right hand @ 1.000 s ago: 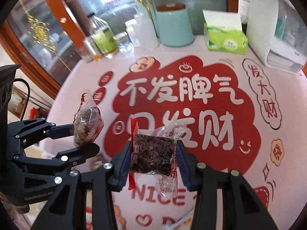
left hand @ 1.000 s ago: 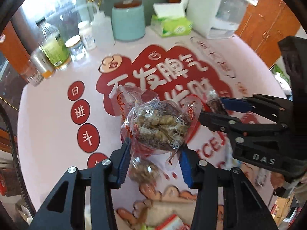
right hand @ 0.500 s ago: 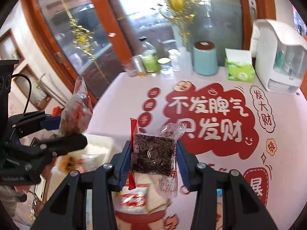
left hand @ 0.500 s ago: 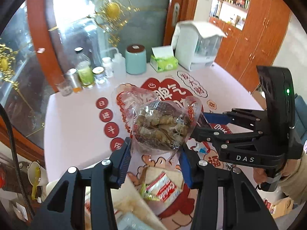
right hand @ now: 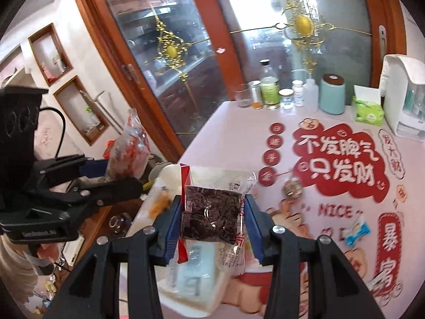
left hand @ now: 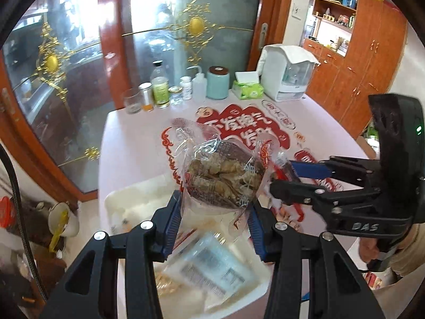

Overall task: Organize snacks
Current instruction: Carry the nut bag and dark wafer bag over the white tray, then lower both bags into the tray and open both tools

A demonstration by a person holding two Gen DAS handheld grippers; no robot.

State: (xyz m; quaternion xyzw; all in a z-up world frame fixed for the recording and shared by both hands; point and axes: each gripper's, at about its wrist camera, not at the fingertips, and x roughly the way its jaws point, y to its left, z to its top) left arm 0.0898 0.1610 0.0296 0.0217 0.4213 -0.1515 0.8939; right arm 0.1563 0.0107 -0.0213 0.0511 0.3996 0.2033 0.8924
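Observation:
My left gripper (left hand: 215, 210) is shut on a clear red-printed bag of tan snack pieces (left hand: 223, 178), held up over a white bin (left hand: 119, 202) at the table's near left. In the right wrist view the same left gripper (right hand: 117, 172) shows at the left with that bag (right hand: 130, 148). My right gripper (right hand: 212, 212) is shut on a clear packet of dark seeds (right hand: 209, 215) with red edging, above the white bin (right hand: 228, 172). From the left wrist view the right gripper (left hand: 287, 175) enters from the right. Several flat packets (left hand: 212, 268) lie in the bin.
A pink table (right hand: 233, 122) bears a red printed design. At its far edge stand bottles (left hand: 160, 87), a glass (left hand: 132, 101), a teal canister (left hand: 217, 82), a green tissue box (left hand: 248, 87) and a white appliance (left hand: 287, 74). A blue-white wrapper (right hand: 357, 230) and a small snack (right hand: 292, 188) lie loose.
Both grippers have risen and pulled back toward the table's near left with their bags still held. The white bin has come into view beneath them.

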